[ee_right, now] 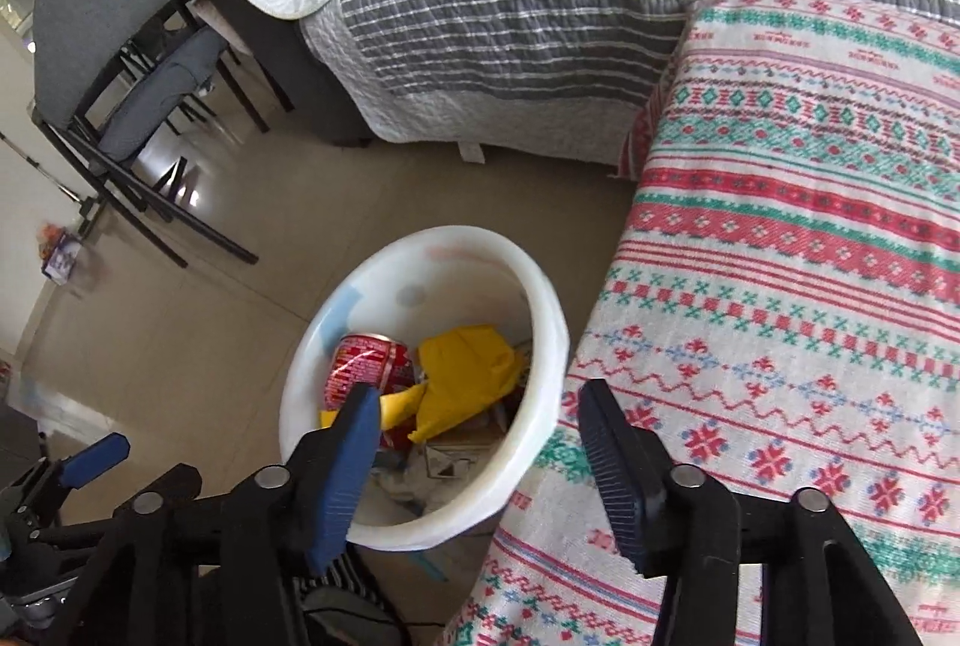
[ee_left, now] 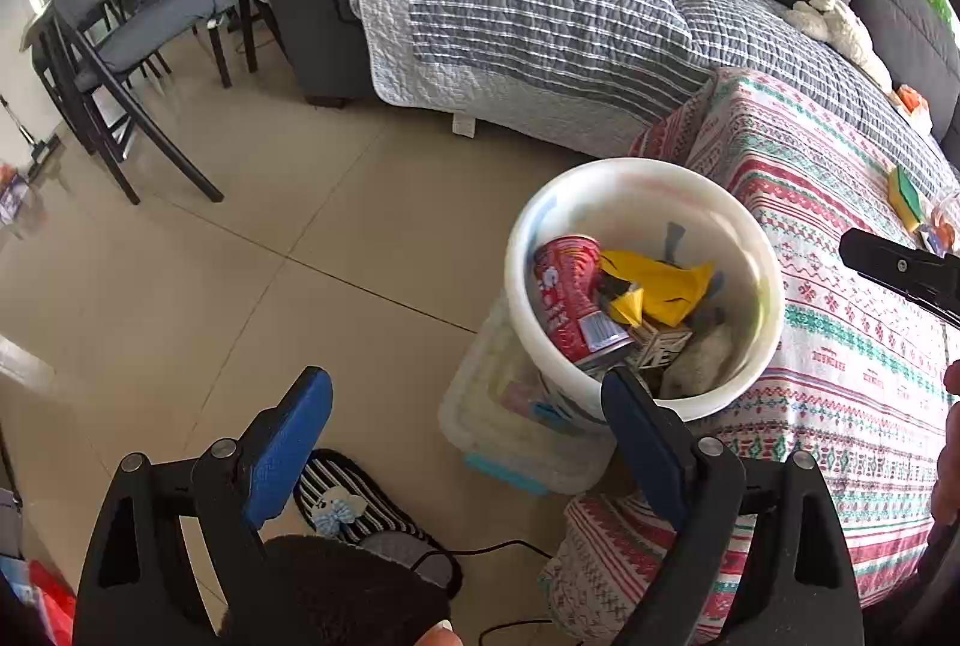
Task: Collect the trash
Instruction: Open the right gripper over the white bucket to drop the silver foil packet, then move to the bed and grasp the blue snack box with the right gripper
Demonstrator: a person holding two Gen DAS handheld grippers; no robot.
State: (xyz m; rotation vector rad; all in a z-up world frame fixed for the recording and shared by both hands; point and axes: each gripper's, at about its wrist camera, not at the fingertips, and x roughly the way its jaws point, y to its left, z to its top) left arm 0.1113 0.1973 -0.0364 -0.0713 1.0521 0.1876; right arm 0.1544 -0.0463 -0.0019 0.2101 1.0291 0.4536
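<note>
Both your hand-held grippers, left [ee_left: 468, 406] and right [ee_right: 480, 406], hang spread and empty over the white bin [ee_right: 540, 322]; remaining trash [ee_left: 903, 190] lies far right on the counter [ee_left: 840, 298], nearer your right.

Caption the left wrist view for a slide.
Open left gripper beside the white bin holding a red can and yellow wrapper.
</note>
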